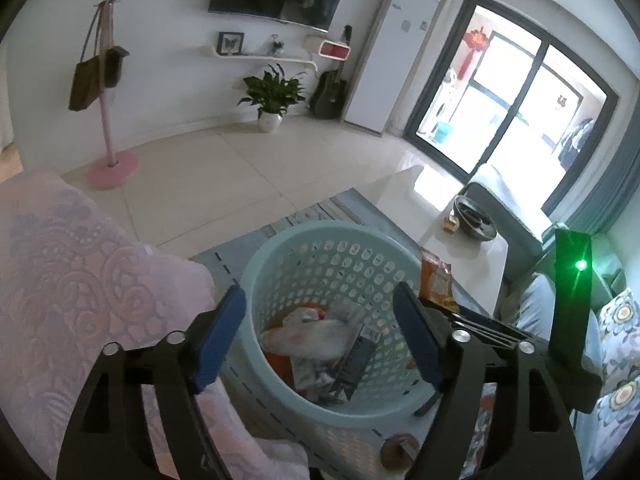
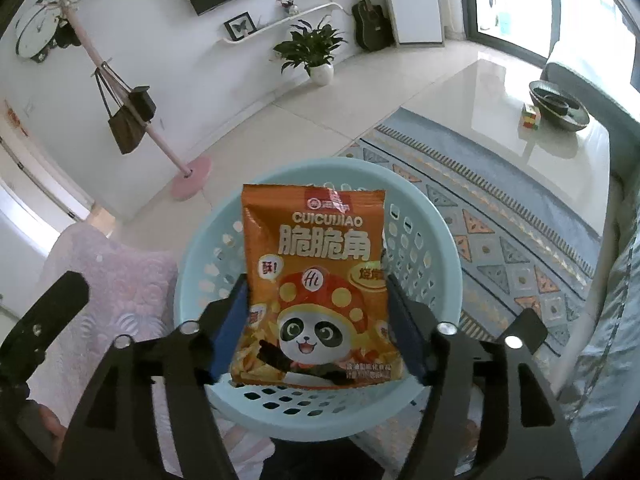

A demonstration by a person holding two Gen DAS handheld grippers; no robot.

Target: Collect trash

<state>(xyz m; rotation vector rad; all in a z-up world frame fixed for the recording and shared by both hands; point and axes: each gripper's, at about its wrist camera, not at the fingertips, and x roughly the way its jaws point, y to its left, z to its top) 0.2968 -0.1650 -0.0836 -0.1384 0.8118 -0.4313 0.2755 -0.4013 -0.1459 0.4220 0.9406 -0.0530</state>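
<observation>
A light blue perforated basket [image 1: 280,248] stands on the rug and holds several wrappers and a dark box [image 1: 320,344]. My left gripper [image 1: 320,336] is open and empty, held above the basket. My right gripper [image 2: 316,324] is shut on an orange snack bag [image 2: 316,276] with a panda print, held upright over the basket [image 2: 436,232]. The bag [image 1: 436,280] also shows in the left wrist view, beside the right finger. The right gripper's body with a green light [image 1: 572,292] shows at right.
A pink-covered seat [image 1: 80,280] is at left. A patterned rug [image 2: 500,232] lies under the basket. A white coffee table [image 2: 520,128] carries a dark bowl [image 2: 560,106] and a small cube [image 2: 530,116]. A pink coat stand [image 1: 108,80], plant [image 1: 272,96] and sofa cushions [image 1: 620,340] surround.
</observation>
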